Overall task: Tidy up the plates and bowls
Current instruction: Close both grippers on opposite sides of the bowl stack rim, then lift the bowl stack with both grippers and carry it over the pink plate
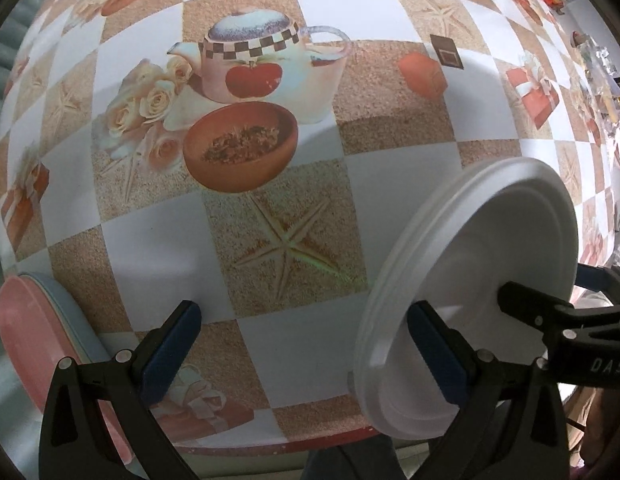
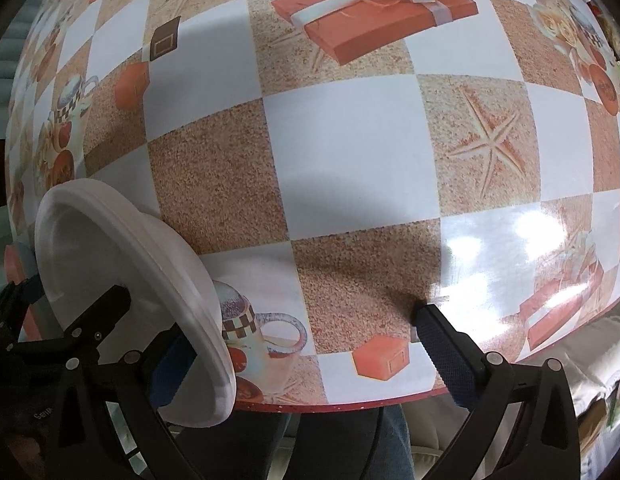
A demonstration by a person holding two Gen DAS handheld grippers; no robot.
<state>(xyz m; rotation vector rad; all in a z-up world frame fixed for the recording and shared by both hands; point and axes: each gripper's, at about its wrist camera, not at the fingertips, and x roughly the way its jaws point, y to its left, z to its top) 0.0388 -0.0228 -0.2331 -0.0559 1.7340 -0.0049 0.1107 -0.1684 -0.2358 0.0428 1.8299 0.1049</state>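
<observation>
A round white plastic plate (image 1: 489, 240) with a ridged, stepped rim is seen tipped up almost on its edge, over the near edge of the bench (image 1: 158, 232). The plate looks plain and matte, with no print on it, and a shallow well is ringed by a couple of raised bands. Its lower rim hangs just past the bench's front edge.

The left claw (image 1: 304, 310) is spread wide open and nothing is clamped in it. Its right blue-padded finger (image 1: 433, 352) is laid across the plate's face. A black finger (image 1: 529, 308) of the other claw is seen against the same face from the right.

From the right wrist, the same plate (image 2: 90, 248) sits at the left. The right claw (image 2: 306, 322) is splayed wide too, with nothing pinched between its fingers. Its left finger (image 2: 170, 364) is partly hidden behind the plate's rim. So the plate is caught between the two claws' inner fingers, though real contact can't be told for sure.

The bench (image 2: 337, 140) is covered in a glossy checked cloth printed with teapots, starfish and gift boxes. A pink plate stacked with a pale blue one (image 1: 14, 340) is spotted at the bench's left edge, just beside the left claw's outer finger.
</observation>
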